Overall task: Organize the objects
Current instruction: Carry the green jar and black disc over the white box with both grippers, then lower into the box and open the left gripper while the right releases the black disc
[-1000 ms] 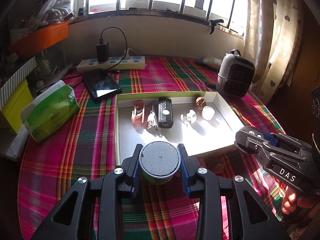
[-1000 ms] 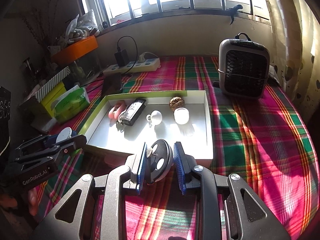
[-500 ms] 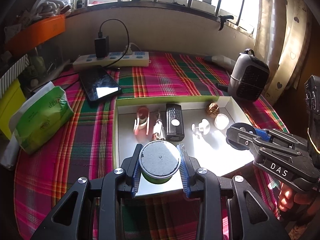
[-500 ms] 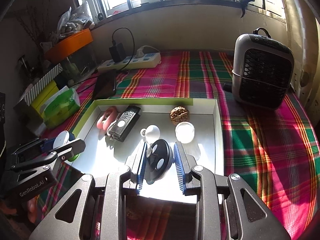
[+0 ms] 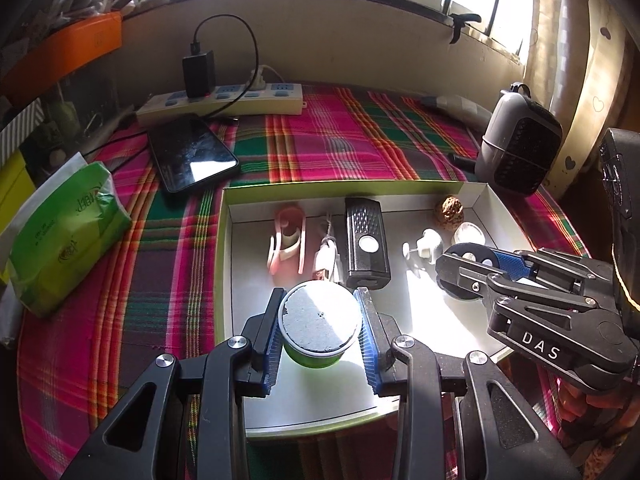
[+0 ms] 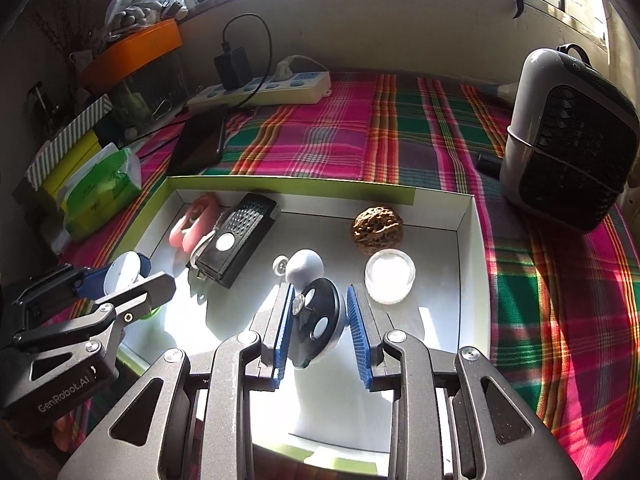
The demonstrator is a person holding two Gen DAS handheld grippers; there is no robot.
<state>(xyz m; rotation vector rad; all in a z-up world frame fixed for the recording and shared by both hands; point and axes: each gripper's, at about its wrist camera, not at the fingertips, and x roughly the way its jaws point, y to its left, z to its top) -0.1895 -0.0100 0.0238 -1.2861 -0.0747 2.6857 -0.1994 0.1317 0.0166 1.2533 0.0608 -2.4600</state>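
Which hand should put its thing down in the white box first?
Probably the left. The left gripper holds the green tub over bare floor of the white box, near the front. The right gripper holds its black disc close to the white cup.

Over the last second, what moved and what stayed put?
Both grippers carried their loads forward over the white cardboard tray: left gripper with the green grey-topped cup, right gripper with the black disc. Grips and tray contents unchanged.
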